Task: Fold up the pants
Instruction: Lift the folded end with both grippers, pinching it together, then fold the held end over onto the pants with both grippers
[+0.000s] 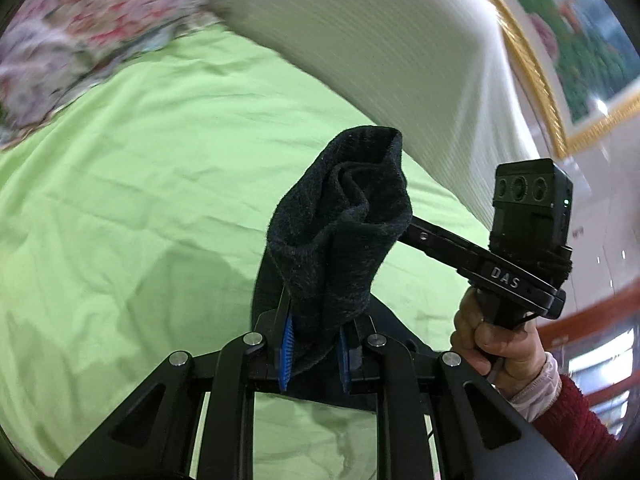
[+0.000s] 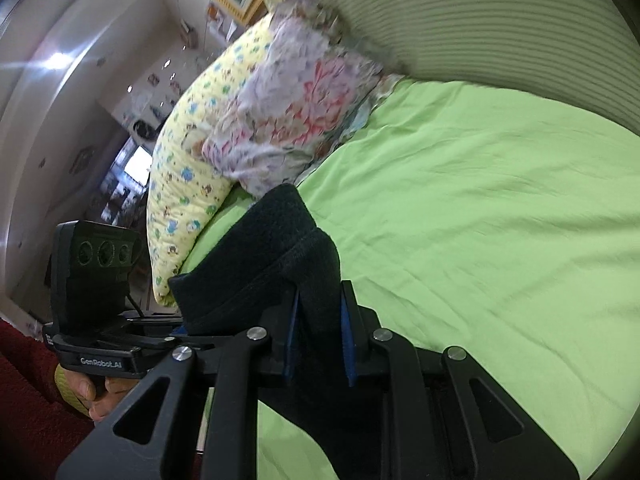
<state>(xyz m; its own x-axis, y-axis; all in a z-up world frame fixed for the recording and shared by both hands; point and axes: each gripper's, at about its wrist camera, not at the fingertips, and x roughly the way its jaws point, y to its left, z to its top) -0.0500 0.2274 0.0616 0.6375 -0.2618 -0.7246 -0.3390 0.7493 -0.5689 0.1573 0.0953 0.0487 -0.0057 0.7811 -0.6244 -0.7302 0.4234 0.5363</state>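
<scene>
Pants (image 1: 340, 216), black and bunched, are being held up above the green bed sheet (image 1: 140, 184), gripped by both claws. The left claw (image 1: 314, 350) is clamping a gathered fold between its blue pads, the fabric rising just ahead of it. The right claw (image 2: 320, 344) is pinching another stretch of the same cloth, which is running leftward from it toward the other handset. Floral pillows (image 2: 288, 108) are lying beyond the right claw.

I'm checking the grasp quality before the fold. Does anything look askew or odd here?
Yes. The dark pants are bunched and twisted between the left tongs, not flat. The right tongs also clamp a thick wad. Nothing is torn or spilled on the green sheet.
</scene>
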